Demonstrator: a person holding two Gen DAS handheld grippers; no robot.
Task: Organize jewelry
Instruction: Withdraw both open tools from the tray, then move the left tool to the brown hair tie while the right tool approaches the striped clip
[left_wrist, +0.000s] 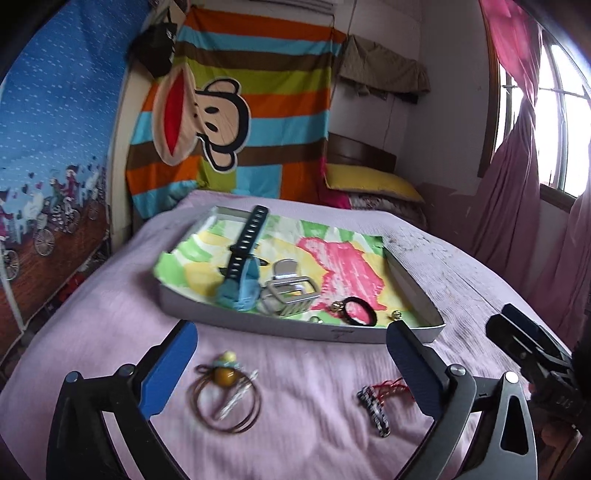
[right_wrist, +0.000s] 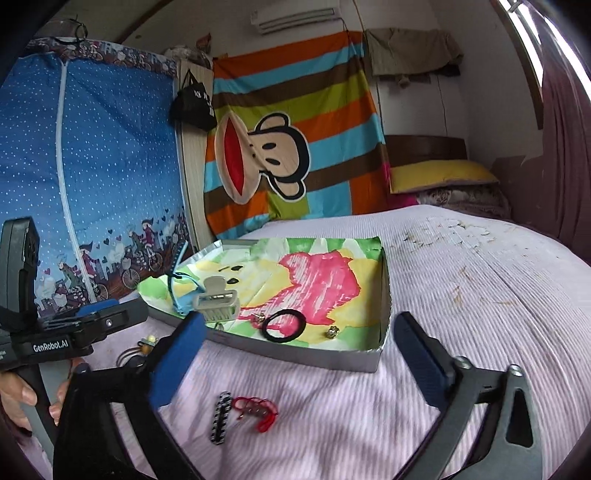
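Observation:
A grey tray (left_wrist: 295, 330) lined with bright paper lies on the pink bedspread. In it are a blue watch (left_wrist: 240, 266), a grey hair claw (left_wrist: 291, 291) (right_wrist: 218, 301), a black hair tie (left_wrist: 360, 312) (right_wrist: 284, 326) and small gold pieces (right_wrist: 332, 331). In front of the tray lie brown beaded hair loops with a silver clip (left_wrist: 229, 402), a checkered hair clip (left_wrist: 375, 410) (right_wrist: 221, 417) and a red cord (right_wrist: 258, 410). My left gripper (left_wrist: 291, 365) hovers open over the loops. My right gripper (right_wrist: 299, 360) is open above the checkered clip and cord. Neither holds anything.
The bed (right_wrist: 461, 295) stretches right, with flaky debris (right_wrist: 443, 229) at the far side. A blue wardrobe cover (right_wrist: 92, 166) and striped monkey cloth (right_wrist: 295, 129) stand behind. A yellow pillow (left_wrist: 373, 181) is at the headboard. Pink curtains (left_wrist: 517, 184) hang on the right.

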